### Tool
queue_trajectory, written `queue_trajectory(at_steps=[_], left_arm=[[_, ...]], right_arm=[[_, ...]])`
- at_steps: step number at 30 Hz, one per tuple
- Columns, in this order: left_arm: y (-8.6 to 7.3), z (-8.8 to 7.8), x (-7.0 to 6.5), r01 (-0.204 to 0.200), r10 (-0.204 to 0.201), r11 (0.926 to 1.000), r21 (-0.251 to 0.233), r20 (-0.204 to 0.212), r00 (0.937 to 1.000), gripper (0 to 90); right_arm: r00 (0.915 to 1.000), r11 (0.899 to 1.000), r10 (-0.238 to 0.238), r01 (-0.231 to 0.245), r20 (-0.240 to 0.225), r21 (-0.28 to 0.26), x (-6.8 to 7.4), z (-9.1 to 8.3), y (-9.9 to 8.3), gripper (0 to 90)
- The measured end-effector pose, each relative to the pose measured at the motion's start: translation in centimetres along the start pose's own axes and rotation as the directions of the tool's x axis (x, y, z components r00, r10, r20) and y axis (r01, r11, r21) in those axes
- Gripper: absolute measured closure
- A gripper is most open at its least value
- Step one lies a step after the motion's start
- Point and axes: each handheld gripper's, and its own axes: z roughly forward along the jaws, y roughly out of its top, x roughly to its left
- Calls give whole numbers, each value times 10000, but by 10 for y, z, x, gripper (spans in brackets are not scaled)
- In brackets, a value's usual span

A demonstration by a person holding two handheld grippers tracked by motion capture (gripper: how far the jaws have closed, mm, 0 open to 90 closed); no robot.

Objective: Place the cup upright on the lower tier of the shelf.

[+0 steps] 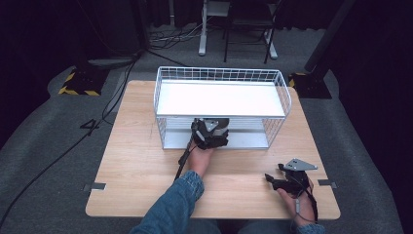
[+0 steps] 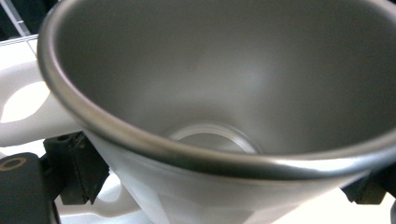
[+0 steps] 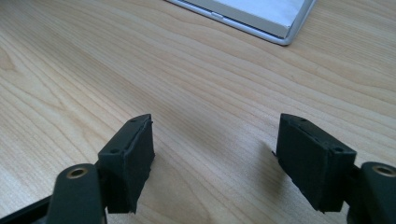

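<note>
Nearest, the right tongs rest low over the bare wooden tabletop, spread wide with nothing between them. Farther on, the left tongs reach under the wire basket shelf and squeeze a metal cup. The cup's open mouth tips back toward the tongs' camera, its length running away from it.

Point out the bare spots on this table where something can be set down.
Free: the wood left of the wire rack and the front strip between the two hands. Crowded: the rack's lower opening, where the left gripper holds a metal cup. The right gripper rests open at the front right.
</note>
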Motion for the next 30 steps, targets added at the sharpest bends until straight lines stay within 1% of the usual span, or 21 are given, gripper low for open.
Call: queue_trajectory(at_steps=[1, 2, 4, 5, 6, 7, 8, 9, 10, 12, 16, 20, 25, 27, 30], left_arm=[[0, 1, 1, 46, -46, 10000, -35, 31, 10000, 84], [0, 2, 0, 268, -268, 9996, -14, 41, 9996, 84], [0, 3, 2, 242, -241, 9997, -53, 45, 9997, 84], [-1, 1, 4, 67, -74, 10000, -72, -1014, 9948, 84], [-3, 5, -1, 974, -973, 9952, 3, 287, 9948, 84], [-3, 5, -1, 974, -973, 9952, 3, 287, 9948, 84], [-3, 7, 1, 918, -914, 9958, -61, 527, 9944, 83], [-4, 5, -1, 1086, -1086, 9941, -38, -99, 9940, 83], [-4, 5, -2, 1091, -1092, 9940, -40, -235, 9937, 83], [-3, 6, 0, 945, -944, 9955, -22, 228, 9953, 84], [-3, 6, 0, 976, -976, 9952, -1, 92, 9952, 83], [-3, 6, 0, 1026, -1026, 9947, 12, 192, 9945, 81], [-1, 5, 1, 964, -968, 9952, 189, 170, 9952, 71], [0, 4, 1, 1057, -1056, 9944, -15, 364, 9937, 0], [-1, 3, 0, 1138, -1133, 9934, -114, 360, 9929, 0]], right_arm=[[10000, 10000, -1, 1, 1, -1, 0, 0, 0, 276], [10000, 10000, -6, 6, 2, -2, 0, 0, 0, 276], [10000, 10000, -1, 1, 0, -1, 0, 0, 0, 276], [10000, 10000, 13, -13, -8, 1, 0, 0, 0, 276], [10000, 10000, 21, -21, -11, 2, 0, 0, 0, 276], [10000, 10000, 13, -13, -15, -1, 0, 0, 0, 276], [10000, 10000, -3, 3, -13, -1, 0, 0, 0, 275], [10000, 10000, -12, 12, -11, -5, 0, 0, 0, 276], [10000, 10000, -8, 8, -13, -2, 0, 0, 0, 275], [10000, 10000, -15, 15, -15, -3, 0, 0, 0, 276], [10000, 10000, -58, 58, -2, -14, 0, 0, 0, 275], [10000, 10000, -63, 63, 2, -14, 1, 0, 0, 276], [10000, 10000, -59, 59, -3, -12, 0, 0, 0, 276], [10000, 10000, -60, 60, -2, -14, 0, 0, 0, 276], [10000, 10000, -79, 79, 0, -29, 0, 0, 0, 275]])
